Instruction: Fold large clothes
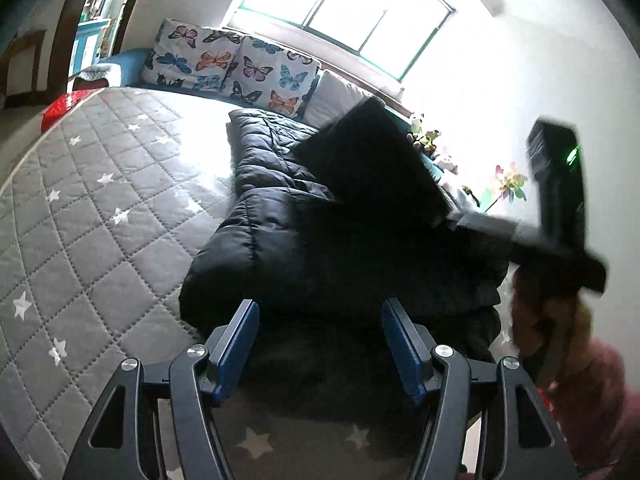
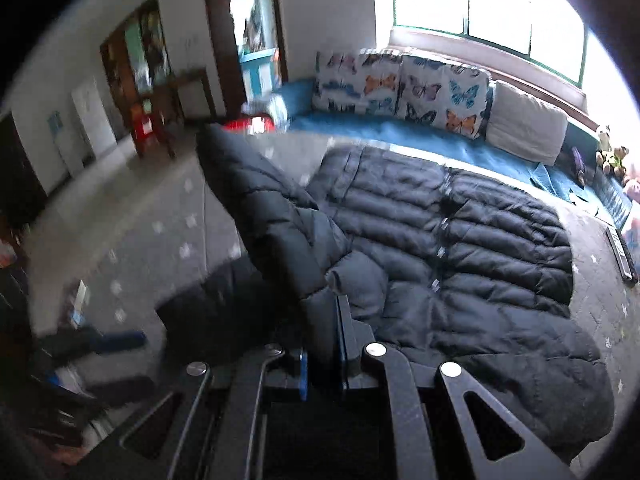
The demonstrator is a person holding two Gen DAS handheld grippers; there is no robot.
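Jacket: a black puffer jacket (image 2: pixel 460 248) is laid out on the grey star-print quilt (image 1: pixel 88 208) of the bed, front up, with the snap line seen running down the middle.
Sleeve: one sleeve (image 2: pixel 264 216) is lifted clear of the quilt and stretched up toward the doorway side, kinda blurry.
Right claw: the right claw (image 2: pixel 322 364) is clamped on the sleeve's lower end, fabric pinched between the blue pads.
Left claw: the left claw (image 1: pixel 318 344) is held wide apart above the jacket's near edge, nothing gripped.
Other rig: from the left wrist view, a dark blurred shape over the jacket is probably the right gripper body.
Background: butterfly pillows (image 1: pixel 224 64) are lined up under a bright window (image 1: pixel 344 4).
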